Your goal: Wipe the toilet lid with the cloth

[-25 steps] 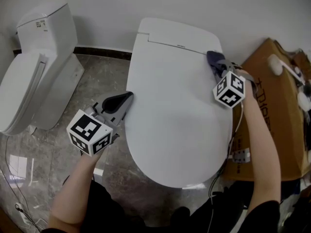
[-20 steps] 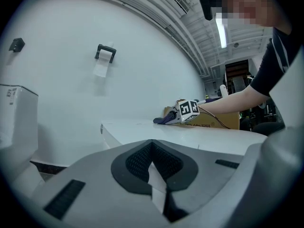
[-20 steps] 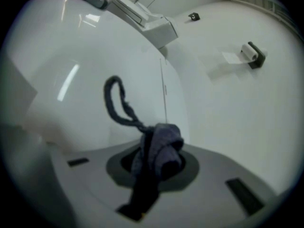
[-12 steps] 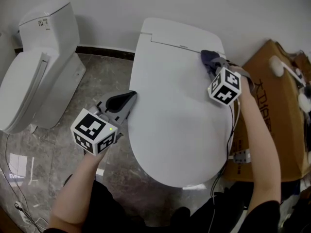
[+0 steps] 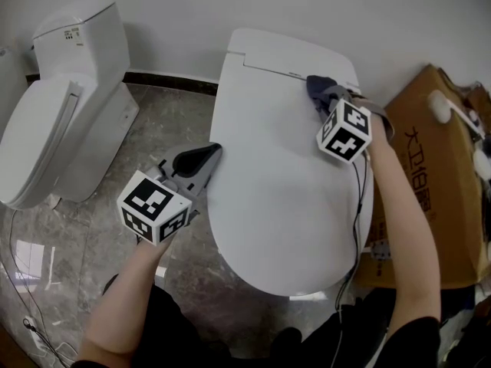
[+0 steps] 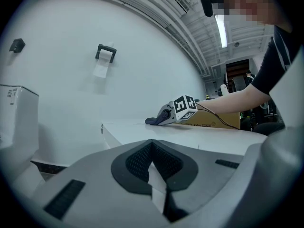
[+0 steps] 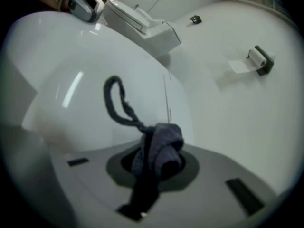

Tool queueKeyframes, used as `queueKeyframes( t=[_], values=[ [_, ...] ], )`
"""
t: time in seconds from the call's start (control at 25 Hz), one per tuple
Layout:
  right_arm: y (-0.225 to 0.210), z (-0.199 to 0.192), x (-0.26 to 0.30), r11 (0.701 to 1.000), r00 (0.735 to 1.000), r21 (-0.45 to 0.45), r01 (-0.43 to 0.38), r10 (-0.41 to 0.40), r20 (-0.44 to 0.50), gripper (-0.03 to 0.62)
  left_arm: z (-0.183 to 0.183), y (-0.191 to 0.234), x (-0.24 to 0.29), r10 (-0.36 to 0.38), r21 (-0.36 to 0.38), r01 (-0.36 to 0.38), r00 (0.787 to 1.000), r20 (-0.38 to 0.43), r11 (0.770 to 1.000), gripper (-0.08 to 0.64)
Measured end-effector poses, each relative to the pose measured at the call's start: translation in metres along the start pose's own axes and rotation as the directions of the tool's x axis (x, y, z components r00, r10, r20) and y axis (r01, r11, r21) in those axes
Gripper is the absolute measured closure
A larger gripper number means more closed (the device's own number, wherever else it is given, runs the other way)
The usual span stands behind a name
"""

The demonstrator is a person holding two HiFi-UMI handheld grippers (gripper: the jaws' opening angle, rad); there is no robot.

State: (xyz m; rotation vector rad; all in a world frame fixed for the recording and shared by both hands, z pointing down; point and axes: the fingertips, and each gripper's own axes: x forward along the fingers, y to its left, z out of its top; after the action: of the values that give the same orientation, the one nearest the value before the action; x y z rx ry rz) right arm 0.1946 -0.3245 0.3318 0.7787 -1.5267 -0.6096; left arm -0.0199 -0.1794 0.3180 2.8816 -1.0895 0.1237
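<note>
The white closed toilet lid (image 5: 284, 175) fills the middle of the head view. A dark blue cloth (image 5: 317, 88) lies pressed on the lid's back right part, near the hinge line. My right gripper (image 5: 325, 98) is shut on the cloth; in the right gripper view the cloth (image 7: 156, 148) bunches between the jaws and a thin loop of it trails over the lid (image 7: 71, 94). My left gripper (image 5: 201, 158) is shut and holds nothing; its tip rests at the lid's left edge. In the left gripper view the right gripper (image 6: 167, 115) shows far across the lid (image 6: 190, 137).
A second white toilet (image 5: 61, 98) stands at the left on the marble floor (image 5: 153, 129). A brown cardboard box (image 5: 433, 175) with white fittings sits close to the right of the toilet. A white wall runs behind, with a paper holder (image 6: 105, 53). Cables hang by the box.
My right gripper has dragged the cloth leftward along the back of the lid, away from the right edge. The left gripper has barely shifted.
</note>
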Motion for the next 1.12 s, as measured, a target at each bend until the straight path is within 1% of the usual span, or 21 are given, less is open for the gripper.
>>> queueKeyframes(
  t=[0.44, 0.64, 1.12],
  values=[
    [0.004, 0.042, 0.001, 1.000, 0.999, -0.013, -0.017, 0.018, 0.031, 0.525, 0.000, -0.001, 0.001, 0.003, -0.002, -0.003, 1.000, -0.001, 1.000, 0.543],
    [0.004, 0.062, 0.002, 1.000, 0.999, -0.026, -0.011, 0.012, 0.044, 0.525, -0.001, 0.000, 0.001, 0.003, -0.002, -0.003, 1.000, -0.001, 1.000, 0.543],
    [0.011, 0.127, 0.004, 0.997, 0.995, -0.070, -0.023, 0.029, 0.099, 0.525, -0.002, 0.000, 0.000, 0.009, 0.002, -0.009, 1.000, -0.010, 1.000, 0.543]
  ],
)
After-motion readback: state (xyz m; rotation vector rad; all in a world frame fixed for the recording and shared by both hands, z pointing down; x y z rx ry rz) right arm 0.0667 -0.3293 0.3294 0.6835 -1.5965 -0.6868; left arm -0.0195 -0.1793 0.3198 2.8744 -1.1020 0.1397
